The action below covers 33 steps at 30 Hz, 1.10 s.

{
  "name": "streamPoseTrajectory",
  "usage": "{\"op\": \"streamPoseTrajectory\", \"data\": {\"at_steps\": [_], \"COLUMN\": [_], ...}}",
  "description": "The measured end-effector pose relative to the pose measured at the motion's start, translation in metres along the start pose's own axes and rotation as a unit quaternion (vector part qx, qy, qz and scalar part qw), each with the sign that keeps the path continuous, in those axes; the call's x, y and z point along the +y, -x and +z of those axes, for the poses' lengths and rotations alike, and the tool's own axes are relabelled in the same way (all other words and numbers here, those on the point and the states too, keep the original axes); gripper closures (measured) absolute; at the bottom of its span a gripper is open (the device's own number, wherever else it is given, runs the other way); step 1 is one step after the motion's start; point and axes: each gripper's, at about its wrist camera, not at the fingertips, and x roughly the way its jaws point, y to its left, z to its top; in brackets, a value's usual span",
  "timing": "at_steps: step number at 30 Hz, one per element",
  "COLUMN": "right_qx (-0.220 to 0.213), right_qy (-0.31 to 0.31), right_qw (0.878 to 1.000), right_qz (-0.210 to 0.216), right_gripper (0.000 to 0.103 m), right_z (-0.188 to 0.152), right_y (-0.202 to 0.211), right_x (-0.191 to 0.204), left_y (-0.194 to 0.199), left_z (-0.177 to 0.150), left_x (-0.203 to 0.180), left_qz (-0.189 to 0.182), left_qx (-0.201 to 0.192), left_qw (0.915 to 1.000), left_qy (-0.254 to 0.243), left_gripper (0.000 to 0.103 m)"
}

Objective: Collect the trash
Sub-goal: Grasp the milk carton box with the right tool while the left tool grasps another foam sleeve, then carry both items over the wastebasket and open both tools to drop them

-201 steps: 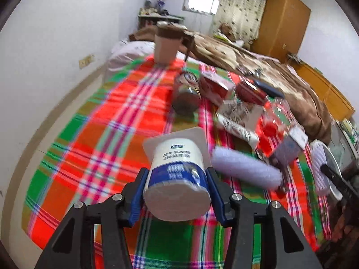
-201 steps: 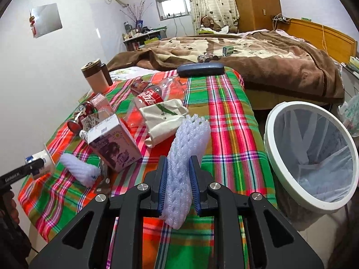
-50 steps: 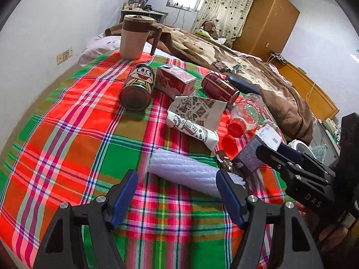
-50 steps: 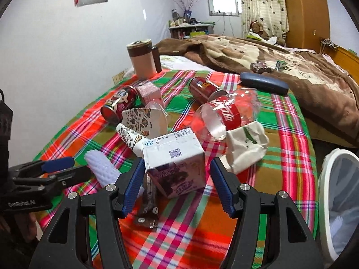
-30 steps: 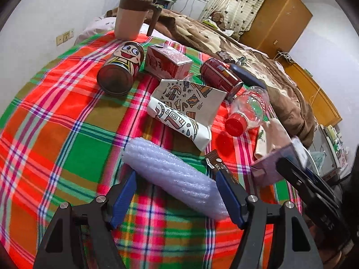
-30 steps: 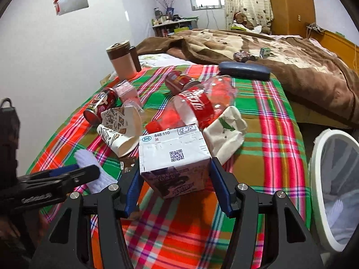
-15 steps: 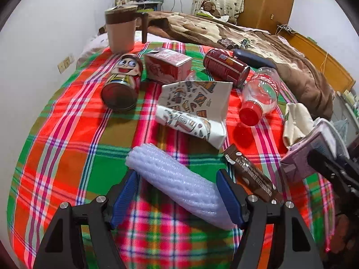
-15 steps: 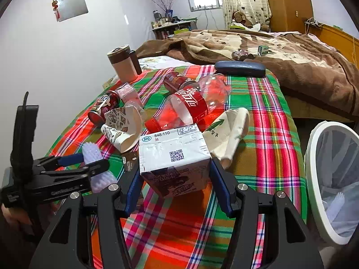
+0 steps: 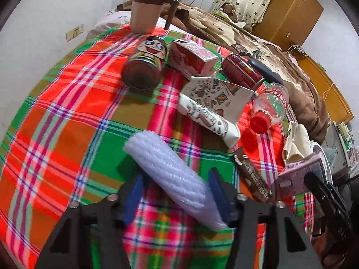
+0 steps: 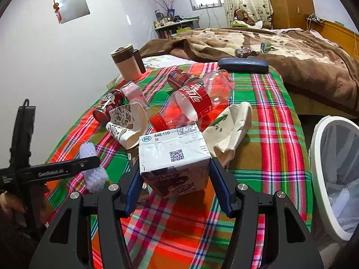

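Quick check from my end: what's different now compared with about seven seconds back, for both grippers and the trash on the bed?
The left gripper no longer holds the yogurt cup; its jaws are closing around the white foam sleeve. The right gripper has dropped its foam net, which now lies in the bin, and is clamped on the milk carton, lifted off the plaid blanket. Cans, cola bottle and mug stayed put.

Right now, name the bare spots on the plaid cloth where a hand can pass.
Bare: the wall-side stretch left of the cartoon can and foam sleeve; the strip between the cloth bag and bin. Crowded: around the bottle, paper cups and carton.
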Motion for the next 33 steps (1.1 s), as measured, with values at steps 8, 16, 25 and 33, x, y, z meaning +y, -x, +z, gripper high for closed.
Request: {"op": "streamPoseTrajectory", "data": {"at_steps": [8,16,25,33], "right_qx": [0.000,-0.004,-0.016,-0.029], "right_qy": [-0.010,-0.012,-0.003,-0.009], "right_qw": [1.000,1.000,1.000,0.999], "right_qz": [-0.008,-0.015,-0.026,-0.032], "right_gripper": [0.045,0.044,0.045,0.044], "right_z": [-0.002,-0.005,-0.007,-0.007], "right_y": [0.002,0.007,0.018,0.031], "right_x": [-0.008,-0.011,-0.008,-0.012], "left_y": [-0.007,0.005,0.037,0.059], "left_z": [-0.002,-0.008,-0.012,-0.015], "left_x": [-0.021,-0.035,-0.046,-0.062], "left_qz": [-0.003,-0.004,-0.029,-0.045], "left_qx": [-0.012,-0.035,-0.069,-0.093], "left_qw": [0.9998,0.9979,0.9944,0.9898], "left_qy": [-0.018,-0.055,-0.074,-0.098], "left_gripper": [0.072,0.077,0.077,0.077]}}
